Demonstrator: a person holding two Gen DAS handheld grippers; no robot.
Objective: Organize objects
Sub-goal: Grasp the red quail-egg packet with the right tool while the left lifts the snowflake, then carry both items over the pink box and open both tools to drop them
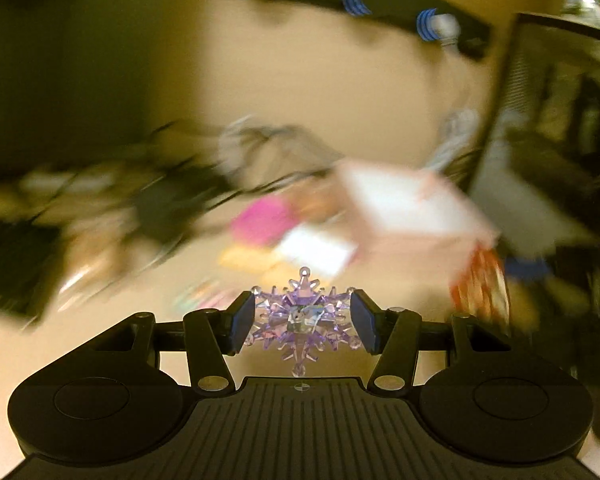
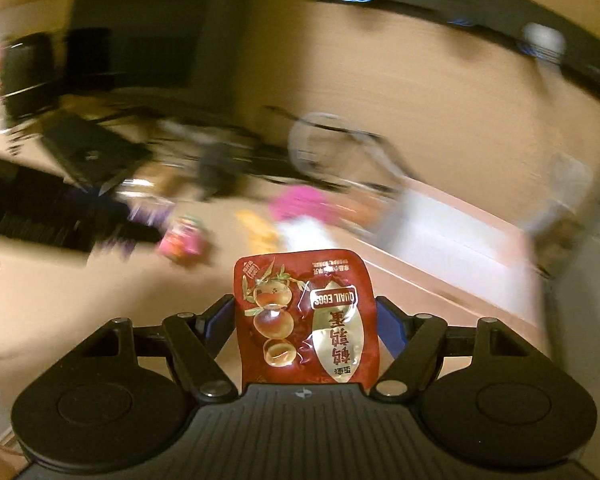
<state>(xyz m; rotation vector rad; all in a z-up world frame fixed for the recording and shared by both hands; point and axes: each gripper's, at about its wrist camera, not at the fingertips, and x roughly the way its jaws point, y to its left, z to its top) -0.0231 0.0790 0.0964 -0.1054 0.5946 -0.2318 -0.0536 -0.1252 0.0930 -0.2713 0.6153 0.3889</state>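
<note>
Left wrist view: the left gripper (image 1: 303, 317) clenches a clear purple snowflake (image 1: 302, 317) between its two fingers (image 1: 242, 322), one pad on each side. Beyond the fingertips, a blurred beige table (image 1: 100, 332) carries a pale pink box (image 1: 412, 208) and a magenta item (image 1: 262, 218).

Right wrist view: the right gripper (image 2: 305, 322) grasps a red quail egg packet (image 2: 306, 316), which stands upright between the fingers (image 2: 392, 326), its print upside down. Ahead of the fingers, the table (image 2: 80, 300) is blurred, with the box (image 2: 456, 248) ahead and to the right.
</note>
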